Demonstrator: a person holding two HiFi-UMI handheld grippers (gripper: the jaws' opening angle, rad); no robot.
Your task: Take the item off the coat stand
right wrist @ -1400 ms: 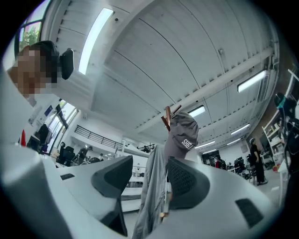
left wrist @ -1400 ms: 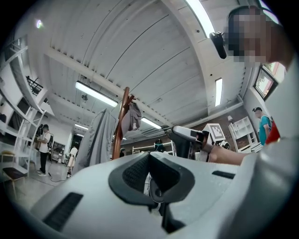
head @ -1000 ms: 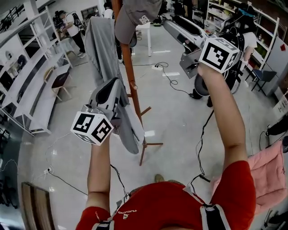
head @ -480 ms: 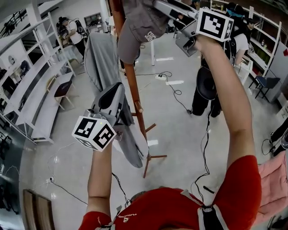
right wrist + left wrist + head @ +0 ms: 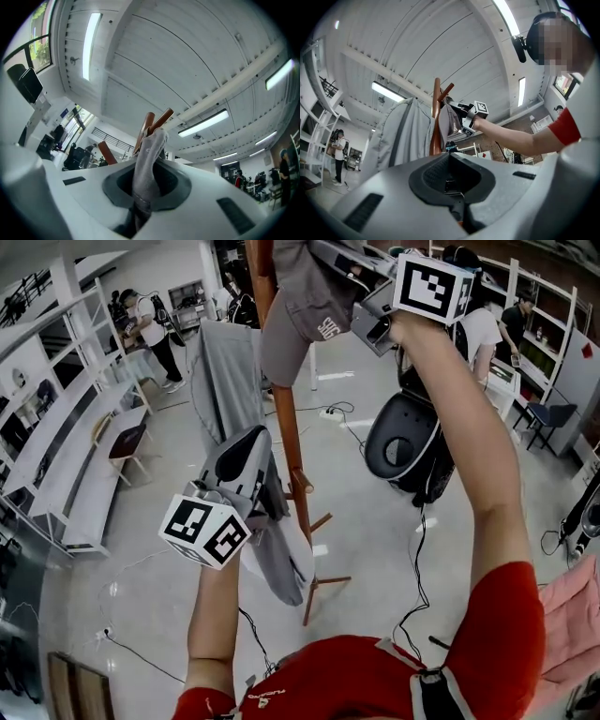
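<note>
At the left edge of the head view, white shelves (image 5: 66, 427) line a workshop wall. Right of them, a grey jacket (image 5: 225, 381) hangs from a wooden coat stand (image 5: 292, 451), draping down past its splayed feet on the pale floor. The left gripper (image 5: 251, 451) sits low in the centre-left of the frame, just in front of the jacket. In its own view its jaws are pressed together on nothing (image 5: 457, 187), and they point up at the jacket (image 5: 401, 136) and the stand's pole (image 5: 436, 117).

At the top centre, a grey cap (image 5: 305, 306) hangs against the top of the pole. The right gripper (image 5: 349, 273), raised on an outstretched arm from the upper right, pinches it. The right gripper view shows the jaws (image 5: 140, 201) clamped on a fold of the cap's fabric (image 5: 147, 164), with the stand's wooden pegs (image 5: 150, 123) just behind. A pink cloth (image 5: 572, 615) lies at the lower right edge.
</note>
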